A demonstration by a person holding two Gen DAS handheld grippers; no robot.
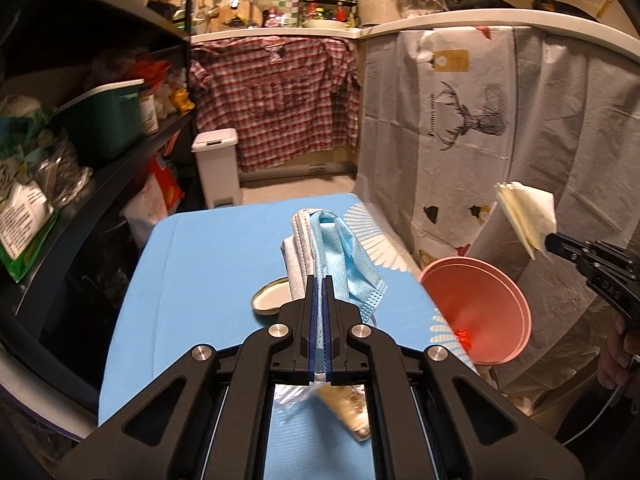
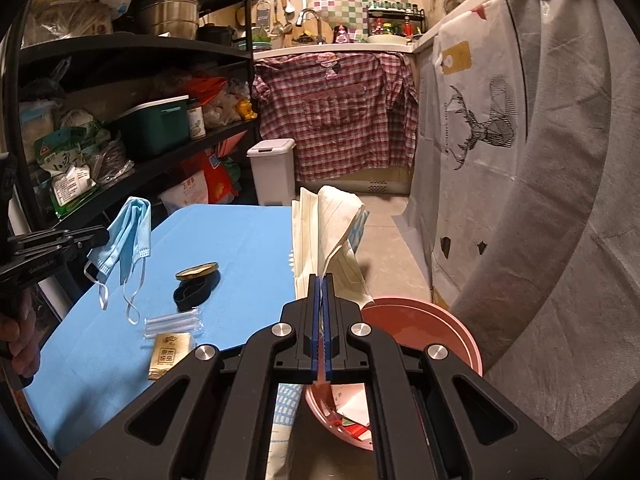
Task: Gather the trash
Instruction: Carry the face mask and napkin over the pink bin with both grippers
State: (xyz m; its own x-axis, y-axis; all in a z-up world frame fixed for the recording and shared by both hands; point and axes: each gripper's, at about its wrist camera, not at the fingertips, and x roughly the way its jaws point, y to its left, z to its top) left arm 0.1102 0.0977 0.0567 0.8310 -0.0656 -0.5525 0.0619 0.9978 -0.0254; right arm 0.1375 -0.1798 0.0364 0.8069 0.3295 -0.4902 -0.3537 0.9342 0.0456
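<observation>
My left gripper is shut on a crumpled blue face mask, held above the blue table. The same mask hangs from the left gripper at the left of the right wrist view, ear loops dangling. A cream lined paper is pinched in my shut right gripper, above the near rim of the pink basin. In the left wrist view that paper sits in the right gripper, up beyond the pink basin, which holds some scraps.
On the table lie a gold jar lid, a black band, clear plastic wrapping and a tan packet. A white bin stands on the floor beyond. Loaded shelves run along the left; a draped counter stands right.
</observation>
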